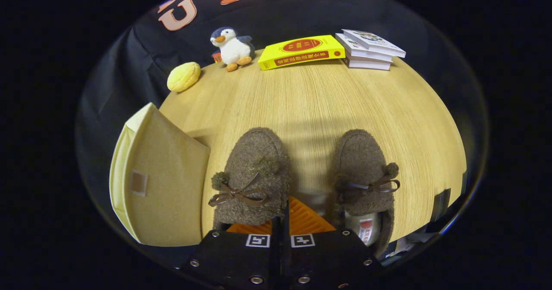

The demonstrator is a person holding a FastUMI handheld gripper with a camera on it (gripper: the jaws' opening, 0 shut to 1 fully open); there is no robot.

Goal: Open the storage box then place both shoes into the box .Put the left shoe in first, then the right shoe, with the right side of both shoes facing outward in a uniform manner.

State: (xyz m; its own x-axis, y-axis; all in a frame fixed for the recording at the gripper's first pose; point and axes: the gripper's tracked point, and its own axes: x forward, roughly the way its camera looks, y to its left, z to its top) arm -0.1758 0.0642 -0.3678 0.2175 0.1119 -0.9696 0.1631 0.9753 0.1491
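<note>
Two brown fuzzy shoes with bow laces stand side by side on the wooden table [315,104], toes pointing away from me. The left shoe [252,173] lies just ahead of my fingers, its heel end hidden under them. My gripper [282,223] is shut on the left shoe's inner rim, the fingers nearly touching. To the right of the fingers, the right shoe [364,169] shows its insole. A pale yellow fabric storage box [164,182] sits left of the left shoe, with its panel and a fastening patch facing me.
At the far side of the table are a yellow lemon-shaped toy [184,77], a plush penguin [231,47], a yellow book [300,51] and a small stack of white books [369,49]. Bare wood stretches between the shoes and those items.
</note>
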